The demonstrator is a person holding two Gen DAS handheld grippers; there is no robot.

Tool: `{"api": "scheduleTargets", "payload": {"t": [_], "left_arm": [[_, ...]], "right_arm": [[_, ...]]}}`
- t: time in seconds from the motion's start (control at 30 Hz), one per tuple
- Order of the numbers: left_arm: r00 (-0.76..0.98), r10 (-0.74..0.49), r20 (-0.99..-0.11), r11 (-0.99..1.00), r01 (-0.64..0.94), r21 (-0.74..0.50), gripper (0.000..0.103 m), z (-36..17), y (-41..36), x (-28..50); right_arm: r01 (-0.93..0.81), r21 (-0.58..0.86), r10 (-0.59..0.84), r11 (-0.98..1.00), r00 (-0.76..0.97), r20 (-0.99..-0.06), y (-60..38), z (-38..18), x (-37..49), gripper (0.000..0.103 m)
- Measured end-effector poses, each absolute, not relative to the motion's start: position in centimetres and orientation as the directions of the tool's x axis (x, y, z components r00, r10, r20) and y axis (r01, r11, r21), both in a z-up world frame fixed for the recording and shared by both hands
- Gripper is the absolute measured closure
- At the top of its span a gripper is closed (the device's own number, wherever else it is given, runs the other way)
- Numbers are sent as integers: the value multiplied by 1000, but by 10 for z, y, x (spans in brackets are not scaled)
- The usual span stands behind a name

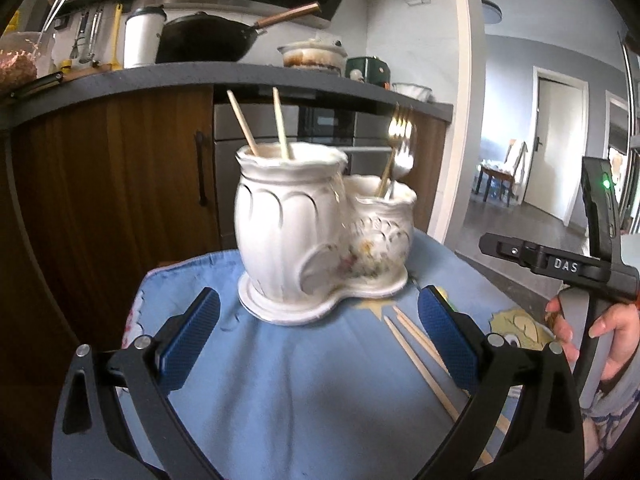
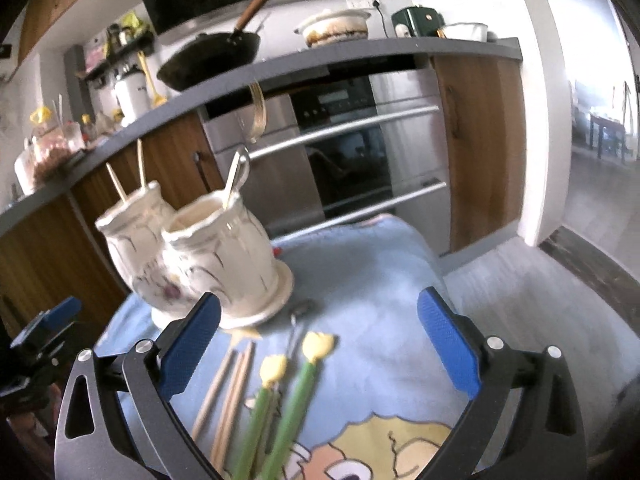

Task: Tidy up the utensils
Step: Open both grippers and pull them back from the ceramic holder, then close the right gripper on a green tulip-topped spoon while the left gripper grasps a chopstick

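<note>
Left gripper (image 1: 319,332): blue-padded fingers spread wide and empty, held low over the blue cloth (image 1: 300,380) and facing the ceramic holder (image 1: 320,236). Right gripper (image 2: 319,336): fingers likewise spread wide, gripping nothing, held above the loose utensils on the cloth. In the left wrist view, the body of the right gripper shows at the right edge, held in the person's right hand (image 1: 600,336).

The white two-cup holder stands upright on the cloth between and beyond the left fingers. Its taller cup contains two wooden chopsticks (image 1: 260,124), leaning apart; its shorter cup contains a gold fork (image 1: 394,148) and a spoon, close together.

Loose chopsticks (image 2: 228,392) lie flat on the cloth just in front of the holder's base, beside the right gripper's left finger. Next to them lie two green-handled utensils with yellow ends (image 2: 296,380) and a dark-headed spoon (image 2: 300,312), blurred.

Background: a counter (image 2: 360,56) with a black wok (image 2: 212,56) above an oven (image 2: 344,140).
</note>
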State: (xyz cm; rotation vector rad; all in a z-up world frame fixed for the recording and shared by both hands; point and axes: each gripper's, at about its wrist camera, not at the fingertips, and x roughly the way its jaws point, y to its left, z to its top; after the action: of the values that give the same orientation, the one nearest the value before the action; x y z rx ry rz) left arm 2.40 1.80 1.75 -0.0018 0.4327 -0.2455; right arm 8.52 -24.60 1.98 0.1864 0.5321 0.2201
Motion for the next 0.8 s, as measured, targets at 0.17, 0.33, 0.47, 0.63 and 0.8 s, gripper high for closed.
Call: {"api": "scheduleTargets", "payload": {"t": [0.17,0.33,0.47,0.63,0.8], "left_arm": [[858,-242,-452,968,247,-49,6,6,10,21],[840,-247,-483,965,259,-44,6,-3,5,23],[826,-251,-505,964,261,-51,6,-10,3,28],[816,-262,-515,961,269,-62,6,-12,4,29],[806,-272,-527,958,280,-65,6,-14,3,31]], "right_arm": [[-120,221,223,968,814,-536,-249,9,87,5],[-116,173,196,978,791,-580,-242,1,88,5],[-116,133,173,984,770,-614,-236,-7,90,5],[-117,92,148,989,755,-639,-229,-11,92,5],[-143,25,123,989,733,-670,-216,-15,95,17]]}}
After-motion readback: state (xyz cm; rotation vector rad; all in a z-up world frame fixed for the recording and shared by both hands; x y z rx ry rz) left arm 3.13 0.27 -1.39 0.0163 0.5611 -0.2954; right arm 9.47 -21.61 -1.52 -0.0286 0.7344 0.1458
